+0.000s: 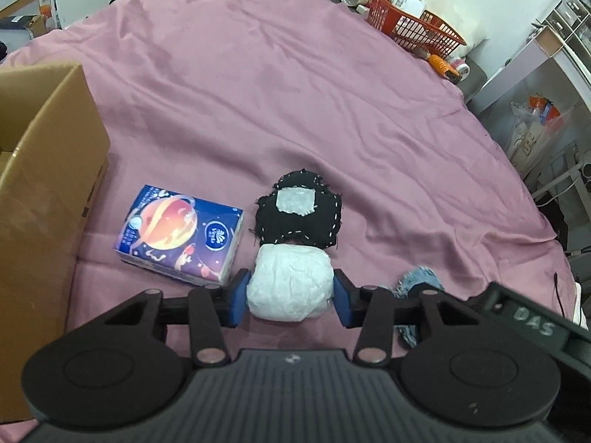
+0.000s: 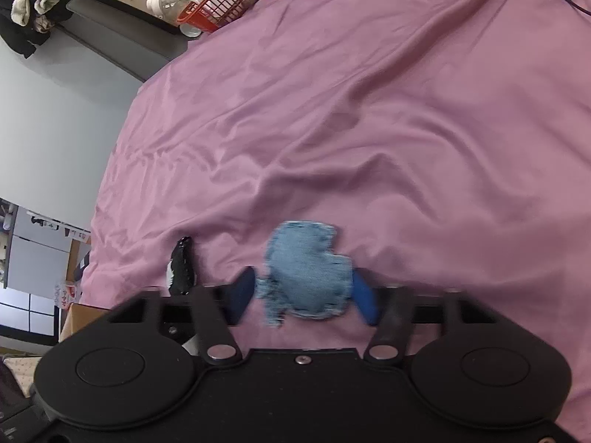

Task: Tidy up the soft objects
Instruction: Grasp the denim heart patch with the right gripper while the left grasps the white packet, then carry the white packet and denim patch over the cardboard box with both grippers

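Nothing looks boxed yet: the left gripper [image 1: 290,293] has its jaws clenched on the white wad [image 1: 290,288], the right gripper [image 2: 304,293] on the denim scrap [image 2: 308,271], while tissue pack [image 1: 181,234] and black patch [image 1: 299,214] lie near the cardboard box [image 1: 44,192], left on the bed [image 1: 295,92].

We see open pink sheet [image 1: 295,92] ahead of both grippers. To the left, the cardboard box [image 1: 44,184] walls off passage, with the tissue pack [image 1: 181,234] just beside the black pouch [image 1: 299,214].
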The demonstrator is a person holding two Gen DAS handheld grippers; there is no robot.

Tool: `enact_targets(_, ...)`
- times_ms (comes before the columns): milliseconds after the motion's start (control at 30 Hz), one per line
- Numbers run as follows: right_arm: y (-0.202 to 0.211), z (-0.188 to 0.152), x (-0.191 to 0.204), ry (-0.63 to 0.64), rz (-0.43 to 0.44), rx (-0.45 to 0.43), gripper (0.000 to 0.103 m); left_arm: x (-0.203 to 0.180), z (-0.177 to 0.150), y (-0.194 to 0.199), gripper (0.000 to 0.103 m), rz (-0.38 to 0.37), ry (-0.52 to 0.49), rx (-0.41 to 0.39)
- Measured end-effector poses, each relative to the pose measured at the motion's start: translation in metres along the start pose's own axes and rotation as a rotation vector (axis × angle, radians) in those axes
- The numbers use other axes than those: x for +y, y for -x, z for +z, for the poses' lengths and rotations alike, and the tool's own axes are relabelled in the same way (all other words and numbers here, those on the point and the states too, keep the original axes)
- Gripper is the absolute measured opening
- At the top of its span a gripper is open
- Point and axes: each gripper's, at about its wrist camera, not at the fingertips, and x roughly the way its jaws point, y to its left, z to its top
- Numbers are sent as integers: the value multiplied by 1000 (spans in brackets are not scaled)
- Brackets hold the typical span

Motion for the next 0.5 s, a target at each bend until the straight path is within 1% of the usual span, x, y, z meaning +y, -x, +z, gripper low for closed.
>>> enact_targets(67, 0, 0, -3, -13, 10, -3, 31, 1, 1, 5, 46, -1, -2, -6)
enact_targets(133, 6, -1, -2, 0, 17, -19, 28, 2, 1, 13, 46, -4, -5, -17)
enact_targets(267, 23, -2, 7, 30, 62, -59, 27, 5, 1, 31, 46, -5, -13, -47)
enact_targets(367, 36, -3, 14, 54, 75, -77, 27, 6, 1, 48, 46, -6, -17, -75)
enact_targets(500, 57, -4, 30, 114, 104, -126, 27, 9, 2, 71, 46, -8, -18, -114)
